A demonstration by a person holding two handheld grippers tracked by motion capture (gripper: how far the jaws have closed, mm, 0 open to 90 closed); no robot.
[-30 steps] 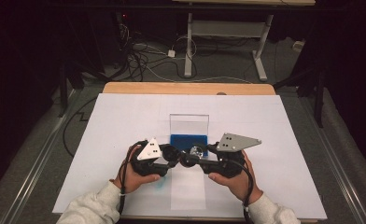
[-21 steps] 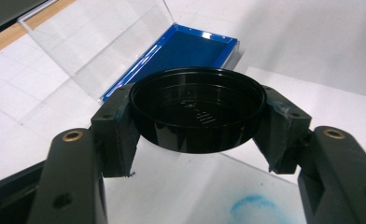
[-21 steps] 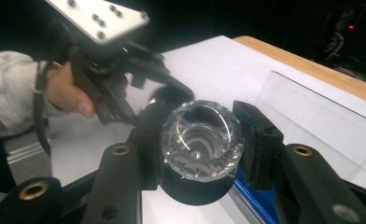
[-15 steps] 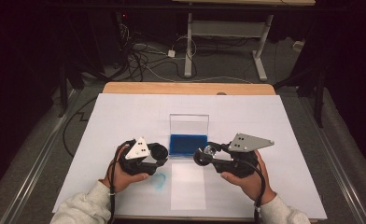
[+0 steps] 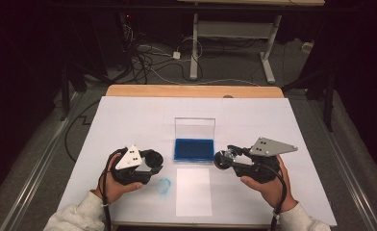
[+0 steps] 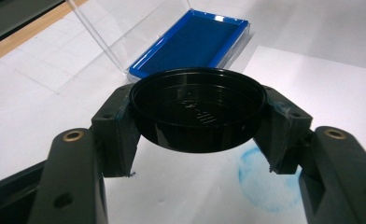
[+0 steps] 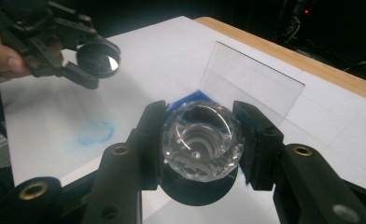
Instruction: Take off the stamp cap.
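My left gripper (image 5: 153,161) (image 6: 197,126) is shut on a round black lid (image 5: 154,158) (image 6: 197,109), held above the white table cover, left of the blue ink pad (image 5: 194,148) (image 6: 195,42). My right gripper (image 5: 223,159) (image 7: 202,144) is shut on a clear faceted round piece with a black base (image 5: 230,155) (image 7: 202,140), held right of the pad. The pad lies in a clear case whose lid (image 5: 194,128) (image 7: 251,84) stands upright behind it. A round blue ink mark (image 5: 163,186) (image 6: 265,179) (image 7: 95,132) shows on the cover below the left gripper.
A white sheet of paper (image 5: 193,191) lies in front of the ink pad, near the table's front edge. The wooden table edge (image 5: 191,90) runs along the back. Cables and a desk frame lie on the floor beyond.
The two grippers were close together in front of the pad. They have drawn apart: the left went left with the black lid, the right went right with the clear piece.
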